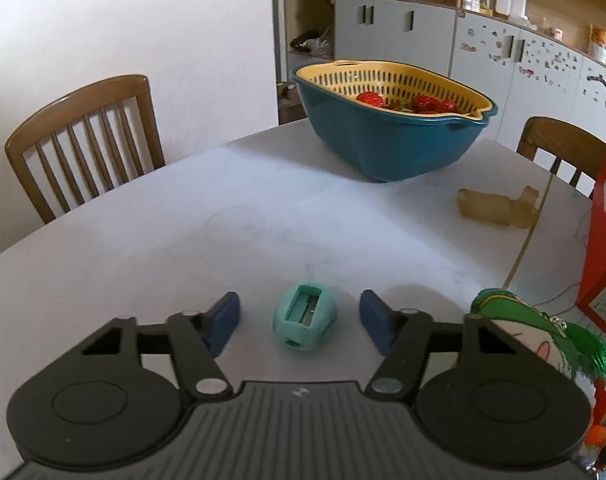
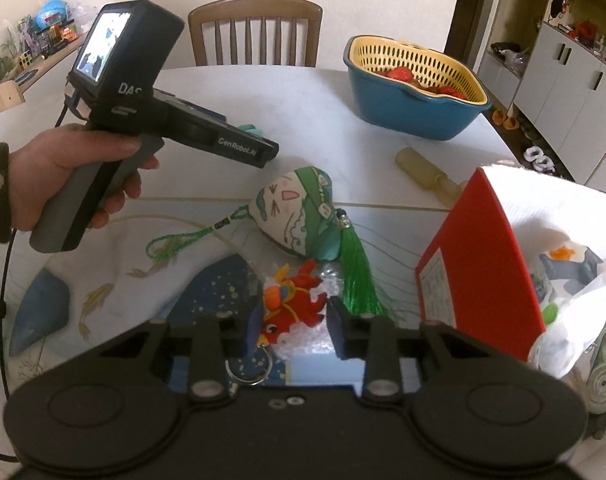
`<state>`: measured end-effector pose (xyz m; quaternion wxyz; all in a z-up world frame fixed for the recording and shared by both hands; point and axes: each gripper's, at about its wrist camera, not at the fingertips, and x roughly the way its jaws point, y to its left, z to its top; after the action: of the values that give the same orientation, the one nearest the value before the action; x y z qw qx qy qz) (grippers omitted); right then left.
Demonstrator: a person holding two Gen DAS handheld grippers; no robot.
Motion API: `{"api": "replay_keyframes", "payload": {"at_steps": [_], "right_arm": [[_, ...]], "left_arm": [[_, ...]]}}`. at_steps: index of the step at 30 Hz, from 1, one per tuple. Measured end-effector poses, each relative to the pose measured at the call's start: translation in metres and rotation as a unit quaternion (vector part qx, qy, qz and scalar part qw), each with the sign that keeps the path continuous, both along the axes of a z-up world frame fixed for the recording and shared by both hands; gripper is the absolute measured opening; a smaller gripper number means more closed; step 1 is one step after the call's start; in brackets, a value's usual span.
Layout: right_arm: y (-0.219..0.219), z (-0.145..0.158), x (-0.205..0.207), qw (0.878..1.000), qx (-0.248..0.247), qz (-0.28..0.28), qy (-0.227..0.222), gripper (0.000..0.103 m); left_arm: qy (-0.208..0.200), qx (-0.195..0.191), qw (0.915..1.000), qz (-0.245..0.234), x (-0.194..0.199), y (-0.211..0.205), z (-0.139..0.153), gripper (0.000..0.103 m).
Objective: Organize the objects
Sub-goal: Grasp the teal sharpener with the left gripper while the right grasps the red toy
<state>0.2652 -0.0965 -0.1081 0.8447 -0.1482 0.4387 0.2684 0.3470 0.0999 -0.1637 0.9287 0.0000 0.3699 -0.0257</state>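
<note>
Mint-green plastic pencil sharpener (image 1: 305,317) lying at lower centre of the left wrist view, on the white table (image 1: 143,240), squarely between the spread blue fingers of the left claw (image 1: 300,316), touching neither; long axis pointing away up the frame. Teal bowl with yellow strainer (image 1: 391,120) at upper right, well apart.

Right wrist view: right claw (image 2: 293,330) open around a small red plush keychain (image 2: 293,304) at lower centre, contact unclear. Green tasselled fabric sachet (image 2: 303,212) just above it; red box (image 2: 479,256) at right.
</note>
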Motion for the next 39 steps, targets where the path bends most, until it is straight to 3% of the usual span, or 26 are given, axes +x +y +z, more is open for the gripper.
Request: {"api": "replay_keyframes", "payload": {"at_steps": [3,5,8,9,13,24,39], "right_arm": [[0.000,0.000,0.001,1.000,0.000,0.001,0.000,0.032],[0.000,-0.001,0.001,1.000,0.002,0.000,0.000,0.030],[-0.001,-0.001,0.002,1.000,0.007,-0.008,0.004,0.027],[-0.002,0.000,0.002,1.000,0.010,-0.011,0.005,0.020],[-0.004,0.002,0.001,1.000,0.013,-0.012,0.003,0.019],[-0.006,0.013,-0.008,0.999,0.034,-0.008,-0.002,0.002],[-0.036,0.044,-0.023,0.994,0.100,-0.042,0.030,0.002]], "left_arm": [[-0.002,0.003,1.0000,-0.004,0.000,-0.002,0.002,0.033],[-0.001,0.012,0.9999,0.003,0.000,-0.003,0.003,0.031],[0.000,0.007,1.0000,0.003,-0.002,-0.001,0.003,0.031],[0.001,0.006,1.0000,0.004,-0.003,-0.001,0.004,0.031],[0.010,0.005,0.9998,0.013,-0.009,0.002,0.006,0.031],[0.024,-0.011,0.9994,0.022,-0.044,0.003,0.023,0.031],[0.040,-0.033,0.9987,0.003,-0.113,-0.029,0.065,0.031]]}}
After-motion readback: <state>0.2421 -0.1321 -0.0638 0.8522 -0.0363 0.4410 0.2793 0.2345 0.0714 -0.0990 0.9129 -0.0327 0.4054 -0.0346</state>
